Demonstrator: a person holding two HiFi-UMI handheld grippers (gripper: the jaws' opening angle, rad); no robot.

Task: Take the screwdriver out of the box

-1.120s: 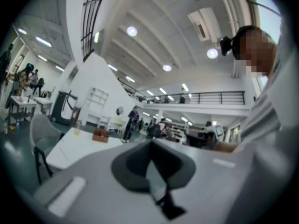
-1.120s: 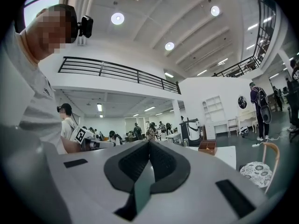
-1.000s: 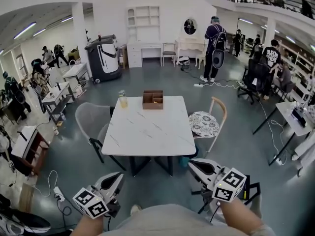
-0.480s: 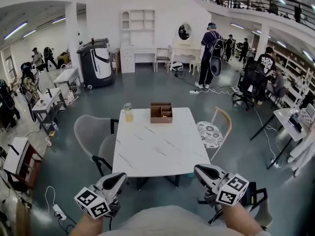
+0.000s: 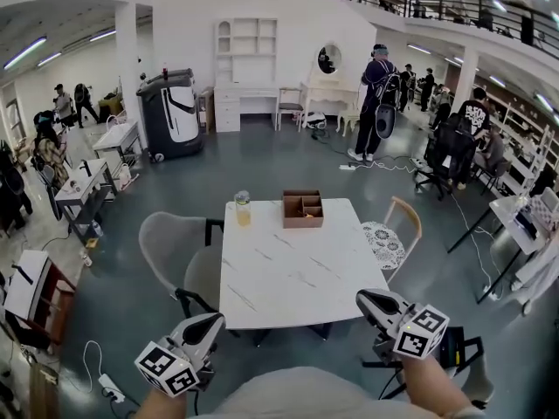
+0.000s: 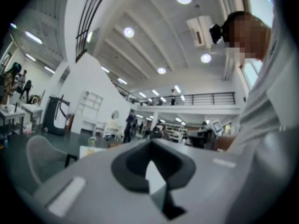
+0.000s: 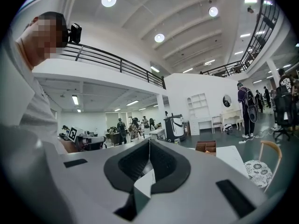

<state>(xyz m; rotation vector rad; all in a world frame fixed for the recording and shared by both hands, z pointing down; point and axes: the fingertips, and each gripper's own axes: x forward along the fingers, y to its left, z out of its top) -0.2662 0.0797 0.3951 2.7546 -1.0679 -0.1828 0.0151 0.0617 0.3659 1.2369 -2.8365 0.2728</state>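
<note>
A brown wooden box (image 5: 302, 209) with compartments stands at the far edge of the white marble table (image 5: 288, 273). It also shows small in the right gripper view, where the box (image 7: 205, 146) has an orange speck inside. No screwdriver can be made out. My left gripper (image 5: 212, 324) is held low before the table's near left corner, jaws shut and empty. My right gripper (image 5: 366, 299) hovers at the near right corner, also shut and empty. In each gripper view the jaws, left gripper (image 6: 150, 142) and right gripper (image 7: 149, 142), meet with nothing between them.
A jar of yellow liquid (image 5: 243, 208) stands left of the box. A grey chair (image 5: 175, 250) sits at the table's left, a chair with a patterned cushion (image 5: 385, 241) at its right. A black stand (image 5: 452, 347) is by my right arm. People stand farther back.
The table and box have drawn nearer and shifted right in the head view. Both grippers have come up to the table's near edge, still shut.
</note>
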